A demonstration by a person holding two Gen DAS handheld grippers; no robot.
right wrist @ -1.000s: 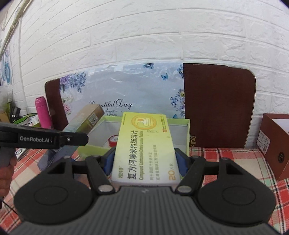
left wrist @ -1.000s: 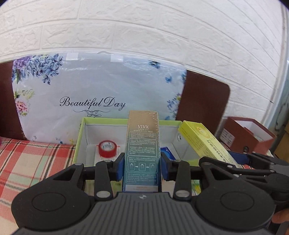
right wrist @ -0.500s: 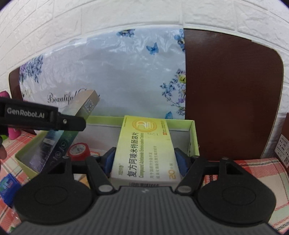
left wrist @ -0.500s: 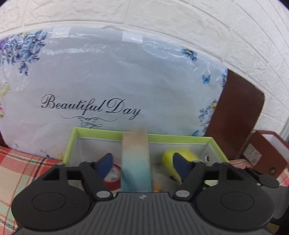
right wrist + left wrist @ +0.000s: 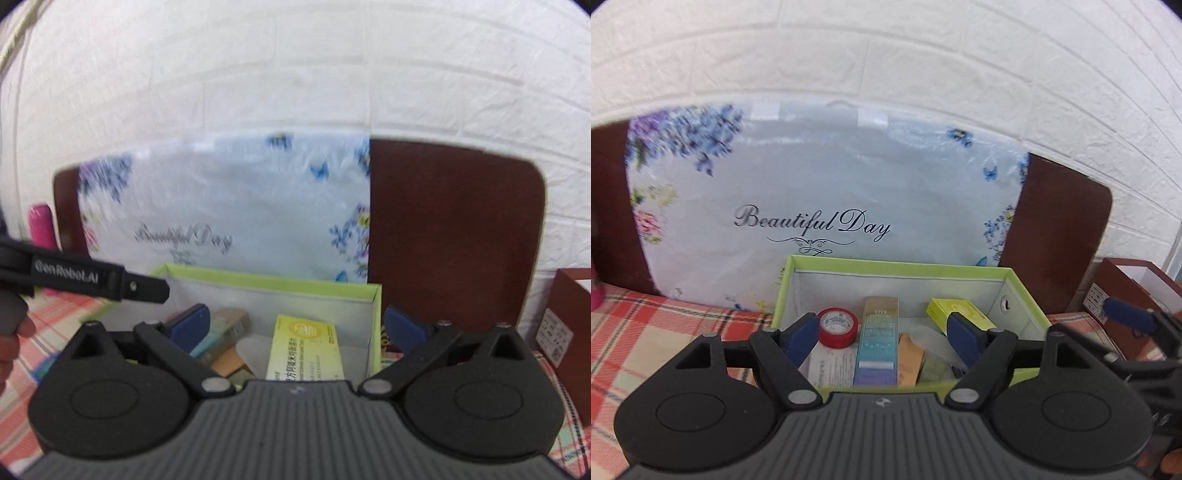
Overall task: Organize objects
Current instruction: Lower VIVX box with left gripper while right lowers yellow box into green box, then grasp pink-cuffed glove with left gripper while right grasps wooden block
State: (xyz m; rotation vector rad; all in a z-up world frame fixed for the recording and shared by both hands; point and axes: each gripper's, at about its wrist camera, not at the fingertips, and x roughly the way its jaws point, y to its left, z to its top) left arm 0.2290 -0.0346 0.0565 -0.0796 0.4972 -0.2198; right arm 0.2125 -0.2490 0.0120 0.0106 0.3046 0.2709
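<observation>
The box (image 5: pixel 1027 291) is lime green outside, white inside. In it lie a red tape roll (image 5: pixel 837 327), a yellow carton (image 5: pixel 956 312) and a gold-to-blue carton (image 5: pixel 878 343). The tablecloth (image 5: pixel 646 332) is red-and-cream plaid.

Both wrist views sit close behind their own tongs, facing the white brick wall and angled slightly down. Both share the green box (image 5: pixel 897 266) (image 5: pixel 273 282) and floral panel (image 5: pixel 827 192) (image 5: pixel 258 206). Right view is blurry, probably offset rightward.
</observation>
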